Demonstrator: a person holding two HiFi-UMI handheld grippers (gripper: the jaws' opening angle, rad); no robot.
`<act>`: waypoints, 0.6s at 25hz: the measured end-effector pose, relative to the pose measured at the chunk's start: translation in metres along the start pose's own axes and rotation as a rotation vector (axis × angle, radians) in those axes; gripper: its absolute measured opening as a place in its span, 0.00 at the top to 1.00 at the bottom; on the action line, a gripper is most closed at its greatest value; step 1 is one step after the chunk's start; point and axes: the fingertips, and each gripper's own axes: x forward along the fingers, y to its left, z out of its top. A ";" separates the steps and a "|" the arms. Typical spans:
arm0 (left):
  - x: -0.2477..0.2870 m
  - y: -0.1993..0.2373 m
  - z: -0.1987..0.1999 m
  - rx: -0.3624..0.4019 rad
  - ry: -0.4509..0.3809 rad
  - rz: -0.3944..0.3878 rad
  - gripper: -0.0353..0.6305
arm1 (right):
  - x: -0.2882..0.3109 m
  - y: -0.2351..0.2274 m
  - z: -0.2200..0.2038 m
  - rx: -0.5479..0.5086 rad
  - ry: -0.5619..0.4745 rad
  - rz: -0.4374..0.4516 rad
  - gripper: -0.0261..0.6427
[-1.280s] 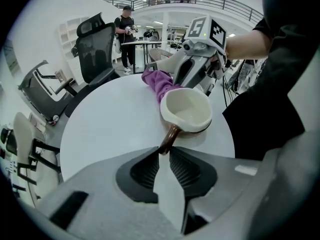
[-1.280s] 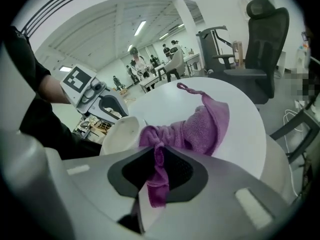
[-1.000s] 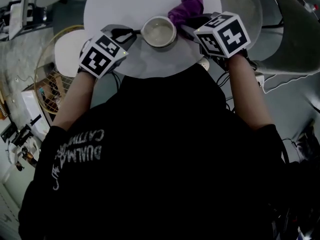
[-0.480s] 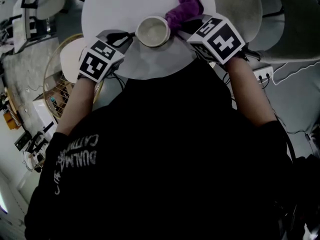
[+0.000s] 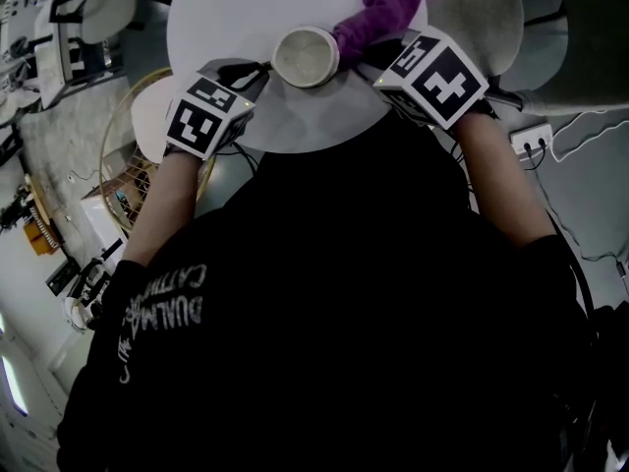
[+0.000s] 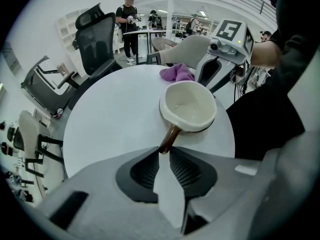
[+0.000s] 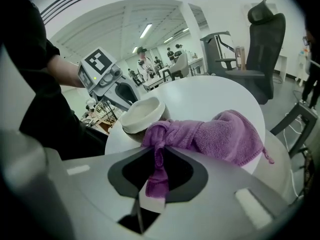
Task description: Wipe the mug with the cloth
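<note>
A cream mug [image 5: 306,56] with a brown handle [image 6: 170,137] stands on the round white table [image 5: 241,18]. My left gripper [image 6: 164,151] is shut on the tip of that handle, at the mug's left in the head view. A purple cloth [image 7: 215,134] lies bunched against the mug's right side. My right gripper [image 7: 159,151] is shut on one end of it, and the rest trails away over the table. In the right gripper view the mug [image 7: 141,114] sits just behind the cloth. The cloth [image 5: 378,10] touches the mug's outer wall.
A second round table [image 5: 482,13] stands to the right, and a wire basket [image 5: 138,155] sits on the floor at the left. Black office chairs [image 6: 95,39] ring the table, and people stand at a far desk [image 6: 131,19]. A power strip [image 5: 536,141] lies on the floor.
Both grippers, the mug and the cloth keep their hold and their places relative to each other. The head view has shifted a little, and the cloth now spreads slightly farther up and right.
</note>
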 end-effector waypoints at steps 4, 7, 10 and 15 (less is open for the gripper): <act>0.000 -0.001 -0.001 -0.004 0.008 0.011 0.85 | -0.001 0.003 -0.003 -0.011 -0.004 0.000 0.87; -0.002 -0.002 0.000 -0.004 0.011 0.016 0.85 | -0.001 0.005 -0.003 -0.024 0.001 -0.001 0.87; -0.001 -0.003 0.001 -0.005 0.015 0.016 0.85 | -0.001 0.007 -0.005 -0.038 0.010 0.002 0.87; -0.001 -0.004 0.001 -0.026 0.008 0.014 0.85 | -0.001 0.010 -0.005 -0.042 0.013 -0.001 0.87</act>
